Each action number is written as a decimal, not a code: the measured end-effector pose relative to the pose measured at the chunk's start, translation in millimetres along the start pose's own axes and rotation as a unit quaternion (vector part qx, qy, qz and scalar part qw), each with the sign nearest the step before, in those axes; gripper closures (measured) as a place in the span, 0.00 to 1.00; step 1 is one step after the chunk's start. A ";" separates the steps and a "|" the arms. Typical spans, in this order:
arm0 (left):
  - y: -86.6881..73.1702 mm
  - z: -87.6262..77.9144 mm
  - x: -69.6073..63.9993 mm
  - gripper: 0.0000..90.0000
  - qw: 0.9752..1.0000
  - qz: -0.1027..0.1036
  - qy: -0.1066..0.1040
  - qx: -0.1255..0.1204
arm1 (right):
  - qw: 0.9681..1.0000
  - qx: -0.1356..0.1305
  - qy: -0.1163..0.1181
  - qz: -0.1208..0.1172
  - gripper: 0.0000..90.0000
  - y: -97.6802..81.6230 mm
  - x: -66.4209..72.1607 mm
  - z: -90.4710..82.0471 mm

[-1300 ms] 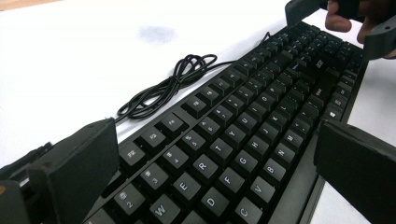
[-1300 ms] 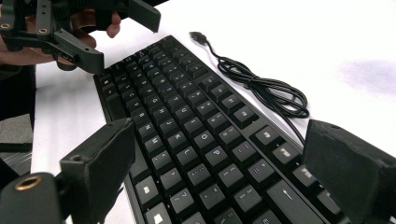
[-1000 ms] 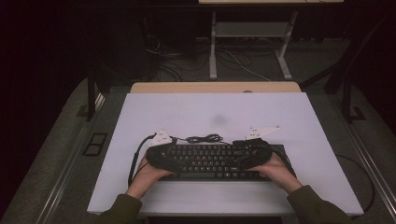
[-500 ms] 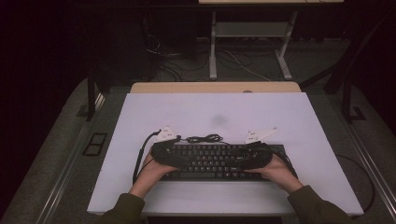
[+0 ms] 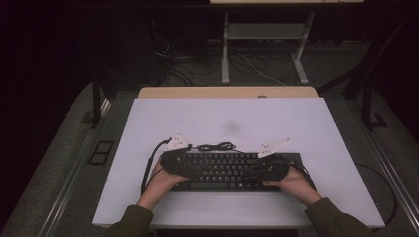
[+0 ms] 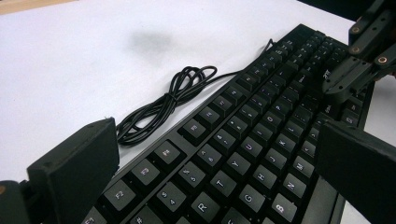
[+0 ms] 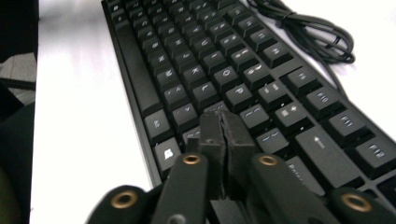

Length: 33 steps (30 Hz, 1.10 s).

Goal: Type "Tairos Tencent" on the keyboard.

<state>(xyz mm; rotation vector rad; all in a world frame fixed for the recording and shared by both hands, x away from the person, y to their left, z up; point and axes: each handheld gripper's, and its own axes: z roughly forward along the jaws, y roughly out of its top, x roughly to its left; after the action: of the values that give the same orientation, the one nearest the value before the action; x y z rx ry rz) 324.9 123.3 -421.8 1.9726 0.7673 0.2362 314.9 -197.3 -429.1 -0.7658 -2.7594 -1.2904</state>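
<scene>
A: Entry. Black keyboard [image 5: 232,171] lies flat near the front edge of the white table [image 5: 227,113], long side across it. Its cable [image 5: 216,146] sits in a loose coil just behind the top row, touching the table.

B: Right gripper [image 7: 223,122]?

A: Jaws have just been closing and now stand pressed together, nothing between them. In the right gripper view the joined tips hover low over the keys at the keyboard's right end, near the bottom rows. Contact with a key: cannot tell.

B: Left gripper [image 5: 174,160]?

A: Jaws spread wide, nothing held. In the left gripper view they frame the keyboard's left half from above, the number and letter rows between them, pads clear of the keys.

B: Step in hand?

A: My reading: the pressed-together right tips are set up as a single point for pressing a key. The left looks idle, or ready to steady the board.

B: Next move?

A: Probably a short, straight descent of the right tips onto one key cap. The keys sit tightly packed, so the tips must centre on the chosen cap or they will catch its neighbour. Light pressure only; the keyboard is unclamped and could slide on the smooth table.
</scene>
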 end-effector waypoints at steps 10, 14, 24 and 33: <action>-0.7 1.2 -0.4 0.00 1.000 -0.002 -0.001 0.007 | 1.000 0.021 0.003 -0.010 0.99 -4.1 3.4 3.4; -1.0 1.7 0.0 0.00 1.000 0.000 -0.002 0.010 | 1.000 0.020 0.001 -0.013 0.99 -4.9 3.5 3.7; -1.0 2.3 0.2 0.08 1.000 -0.001 -0.004 0.010 | 1.000 0.024 -0.003 -0.014 0.99 -6.8 4.4 4.6; -1.8 3.5 1.9 0.31 1.000 -0.004 -0.016 0.019 | 1.000 0.024 -0.002 -0.014 0.99 -7.1 4.2 4.5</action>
<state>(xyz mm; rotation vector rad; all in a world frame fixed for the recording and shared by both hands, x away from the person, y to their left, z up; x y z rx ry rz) 327.3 122.5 -425.4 2.0033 0.7647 0.1859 309.1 -196.1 -436.4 -0.7310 -2.8036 -1.2231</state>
